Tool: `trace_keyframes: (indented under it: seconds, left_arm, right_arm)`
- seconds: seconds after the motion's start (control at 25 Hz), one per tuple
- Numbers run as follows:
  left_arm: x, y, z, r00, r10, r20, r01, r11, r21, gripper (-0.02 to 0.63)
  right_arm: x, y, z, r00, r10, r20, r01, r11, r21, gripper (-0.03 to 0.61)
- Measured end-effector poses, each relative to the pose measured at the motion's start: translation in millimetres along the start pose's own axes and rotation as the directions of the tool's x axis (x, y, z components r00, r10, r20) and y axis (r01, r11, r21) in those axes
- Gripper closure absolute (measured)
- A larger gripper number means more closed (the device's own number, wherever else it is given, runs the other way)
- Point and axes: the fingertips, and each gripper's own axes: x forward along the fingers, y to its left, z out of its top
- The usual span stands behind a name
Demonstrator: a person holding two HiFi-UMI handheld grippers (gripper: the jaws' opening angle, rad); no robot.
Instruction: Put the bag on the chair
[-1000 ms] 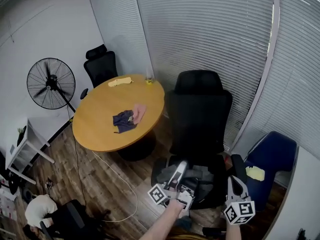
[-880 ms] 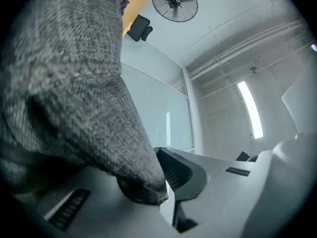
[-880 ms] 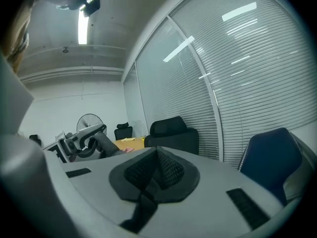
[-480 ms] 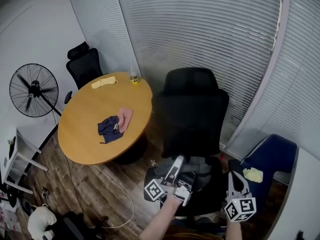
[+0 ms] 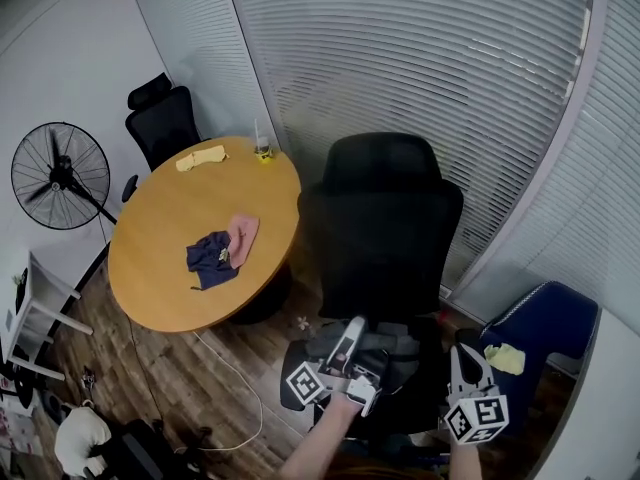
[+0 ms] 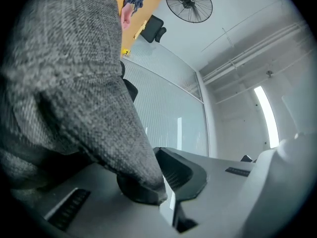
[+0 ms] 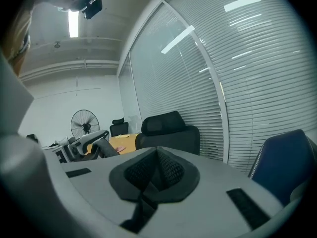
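A black high-backed office chair (image 5: 385,230) stands right in front of me. The grey fabric bag (image 5: 392,344) rests on its seat, partly hidden by my left gripper (image 5: 355,328), which is shut on the bag's near edge. In the left gripper view the grey cloth of the bag (image 6: 74,83) fills the left half and is pinched where the left gripper (image 6: 166,195) closes. My right gripper (image 5: 460,353) hovers at the seat's right side, shut and empty. The right gripper (image 7: 156,175) looks toward the chair (image 7: 168,133).
A round wooden table (image 5: 205,233) with pink and blue cloths (image 5: 222,248) stands left of the chair. A floor fan (image 5: 55,176) and a second black chair (image 5: 160,123) are beyond it. A blue chair (image 5: 545,318) sits at the right, with blinds behind.
My view has swung so the table and fan sit further left. The left gripper and the bag have edged further over the seat. The right gripper has barely moved.
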Motion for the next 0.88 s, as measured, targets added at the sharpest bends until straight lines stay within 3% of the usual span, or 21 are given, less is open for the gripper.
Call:
trace_keyframes:
  seconds: [0.88]
  left_arm:
    - [20,68,25,0.993,0.109,0.041,-0.11,0.994,0.023,0.591]
  right_arm:
    - [59,-44,-26,0.997,0.032,-0.071,-0.028,0.998,0.053,0.567]
